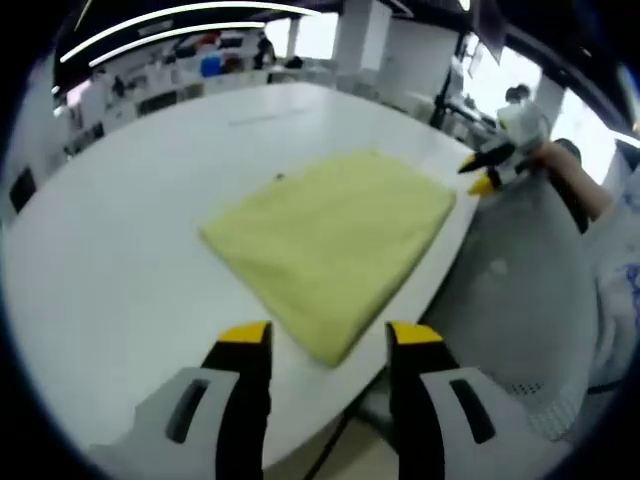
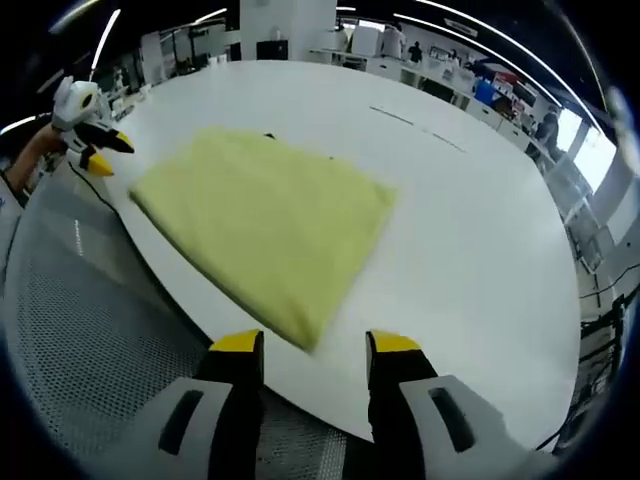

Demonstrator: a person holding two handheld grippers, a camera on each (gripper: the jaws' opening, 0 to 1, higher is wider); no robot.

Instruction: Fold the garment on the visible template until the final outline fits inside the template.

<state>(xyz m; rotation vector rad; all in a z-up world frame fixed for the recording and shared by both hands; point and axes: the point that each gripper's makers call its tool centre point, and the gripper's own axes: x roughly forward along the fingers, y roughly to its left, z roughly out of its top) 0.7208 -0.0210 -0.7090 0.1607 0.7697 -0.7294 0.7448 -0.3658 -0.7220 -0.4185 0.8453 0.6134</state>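
While my left gripper [image 1: 328, 340] hangs off the tabletop [image 1: 120, 240] edge with jaws spread and empty, my right gripper [image 2: 314, 343] does the same opposite. Between them the folded yellow garment [image 1: 335, 240] lies flat near that edge, apart from both.

Ahead of your left gripper [image 1: 328, 345], jaws apart with nothing between them, only the flat folded pale-yellow cloth [image 1: 335, 245] lies on the white oval table [image 1: 120, 250]; bare tabletop runs left and beyond. Your right gripper [image 1: 480, 172] hangs past the cloth's far corner, off the table edge. From your right gripper [image 2: 315, 345], bare tabletop spreads right.
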